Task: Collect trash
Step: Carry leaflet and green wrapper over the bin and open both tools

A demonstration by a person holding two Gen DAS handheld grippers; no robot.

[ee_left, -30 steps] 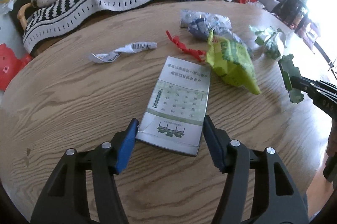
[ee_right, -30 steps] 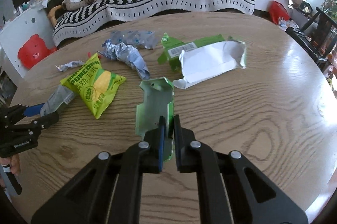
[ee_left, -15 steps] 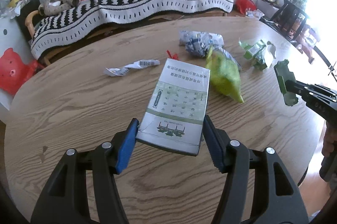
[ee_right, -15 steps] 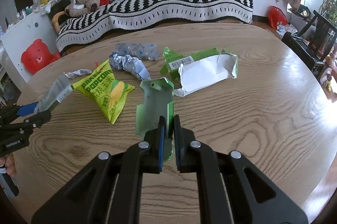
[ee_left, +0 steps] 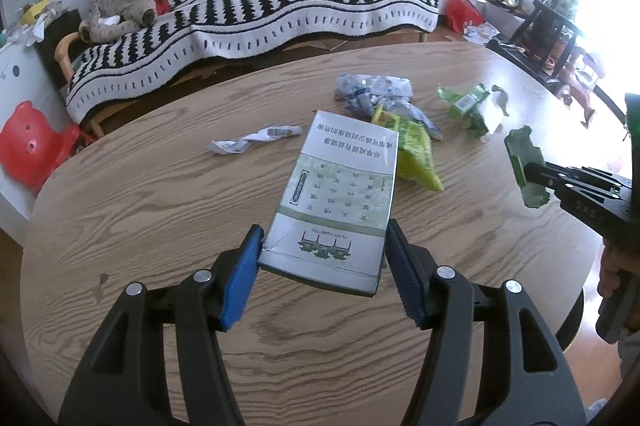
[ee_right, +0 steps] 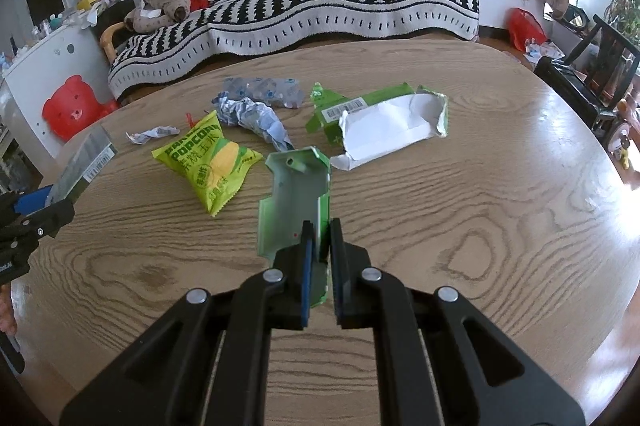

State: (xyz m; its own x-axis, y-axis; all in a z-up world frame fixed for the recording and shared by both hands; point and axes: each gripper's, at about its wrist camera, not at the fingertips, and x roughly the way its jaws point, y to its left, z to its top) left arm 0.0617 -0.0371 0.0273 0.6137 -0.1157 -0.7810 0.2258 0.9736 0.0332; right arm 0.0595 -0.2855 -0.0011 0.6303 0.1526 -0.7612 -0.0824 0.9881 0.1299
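Clamping on both sides: flat carton (ee_left: pixel 340 201) held across its width by left tool (ee_left: pixel 322 266), half-open; green card scrap (ee_right: pixel 296 201) pinched edge-on by right tool (ee_right: pixel 320 258), nearly closed; both kept off desk (ee_right: pixel 480 205), prob. for carry-off.

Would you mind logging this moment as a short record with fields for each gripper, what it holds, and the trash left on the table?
left gripper: shut on flattened grey-and-white printed carton, held above the table
right gripper: shut on torn green-edged card piece, also lifted
surface: round wooden table
trash on table: yellow-green popcorn bag; crumpled blue-and-white wrapper; clear crushed plastic bag; torn green box with white inside; twisted white barcode strip
background: black-and-white striped sofa
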